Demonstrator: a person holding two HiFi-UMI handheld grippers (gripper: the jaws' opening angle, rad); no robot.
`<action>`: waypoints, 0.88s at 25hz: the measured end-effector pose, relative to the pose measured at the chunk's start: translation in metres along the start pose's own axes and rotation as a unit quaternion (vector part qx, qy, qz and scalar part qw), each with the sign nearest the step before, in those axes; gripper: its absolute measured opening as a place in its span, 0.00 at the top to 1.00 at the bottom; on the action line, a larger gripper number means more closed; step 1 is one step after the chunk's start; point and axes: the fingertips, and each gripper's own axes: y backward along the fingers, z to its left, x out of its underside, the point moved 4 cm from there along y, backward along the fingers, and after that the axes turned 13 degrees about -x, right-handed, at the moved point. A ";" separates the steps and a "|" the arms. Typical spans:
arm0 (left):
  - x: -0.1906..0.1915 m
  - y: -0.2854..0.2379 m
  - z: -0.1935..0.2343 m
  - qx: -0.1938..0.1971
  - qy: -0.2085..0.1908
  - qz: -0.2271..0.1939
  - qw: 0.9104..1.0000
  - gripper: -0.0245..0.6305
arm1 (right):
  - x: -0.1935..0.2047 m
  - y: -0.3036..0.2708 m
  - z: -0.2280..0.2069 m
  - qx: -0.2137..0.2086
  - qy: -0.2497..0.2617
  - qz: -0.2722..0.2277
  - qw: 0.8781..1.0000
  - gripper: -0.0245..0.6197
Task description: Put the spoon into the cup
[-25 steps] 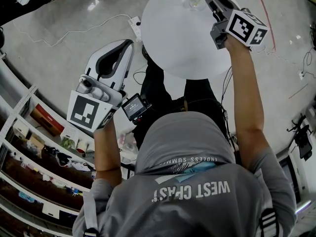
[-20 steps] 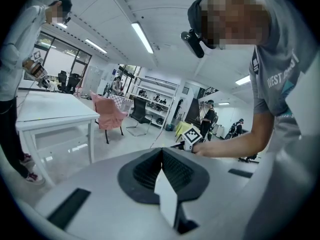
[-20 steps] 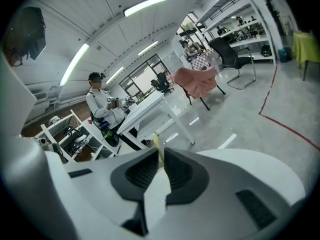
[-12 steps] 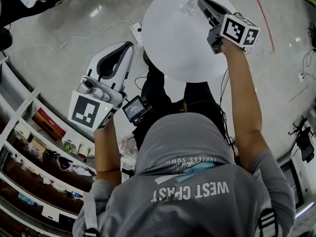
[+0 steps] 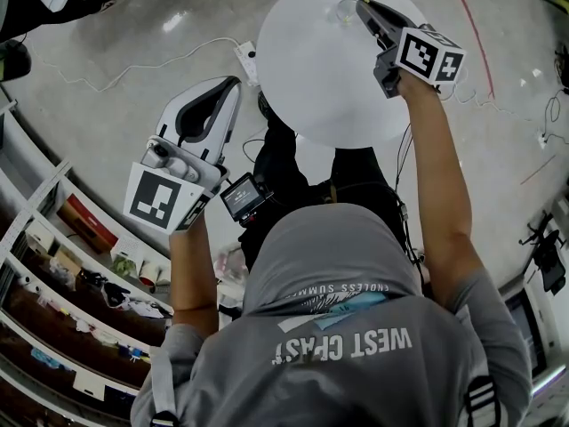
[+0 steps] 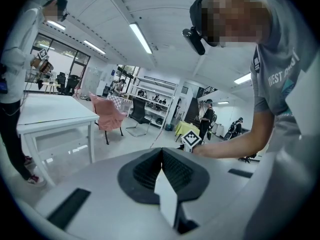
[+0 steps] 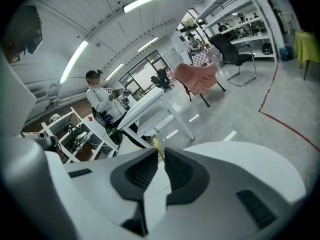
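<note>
Had the right claw [image 5: 364, 7] stretched to the far side of the round white bench [image 5: 311, 96], jaws nipped on the thin yellow-green handle of a spoon [image 7: 156, 145], with only a sliver poking up past the pads. Gripped it by the handle, most likely, to leave the bowl end free for lowering into the small clear glass cup [image 5: 344, 10] just beside the claw tips. Judged the step as either the lowering or the moment before release; could not settle which. Held the left claw [image 5: 233, 80] well off the bench over the grey floor [image 5: 133, 105], jaws pressed together on nothing. Parked there, probably, to give the reaching arm room on a one-handed job.

Could not find the cup in the right gripper view at all; presumably hidden behind the claw's own body. Made it out in the head view only as a faint glassy ring, partly covered by the claw. Could not tell, therefore, the bowl end's place: inside the cup, above the rim or beside it. Lost the rest of the spoon behind the jaws. Saw nothing of bench or cup in the left gripper view, only a room beyond with a white table [image 6: 50, 114] and a pink chair [image 6: 107, 115].
</note>
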 end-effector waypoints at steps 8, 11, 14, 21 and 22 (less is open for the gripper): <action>0.001 0.002 0.002 -0.001 -0.005 -0.002 1.000 0.95 | 0.000 0.000 0.001 -0.001 0.010 0.004 1.000 0.90; -0.002 0.003 0.001 -0.001 -0.006 -0.005 1.000 0.95 | -0.003 -0.001 0.005 -0.006 0.018 0.003 1.000 0.86; -0.005 0.005 0.001 -0.002 -0.008 -0.009 1.000 0.95 | -0.005 0.000 0.009 -0.008 0.021 0.004 1.000 0.85; -0.010 0.009 0.000 -0.002 -0.016 -0.018 1.000 0.95 | -0.009 0.005 0.013 -0.003 0.024 0.000 1.000 0.85; -0.011 0.010 0.000 -0.002 -0.018 -0.020 1.000 0.95 | -0.009 0.006 0.015 -0.003 0.025 -0.001 1.000 0.85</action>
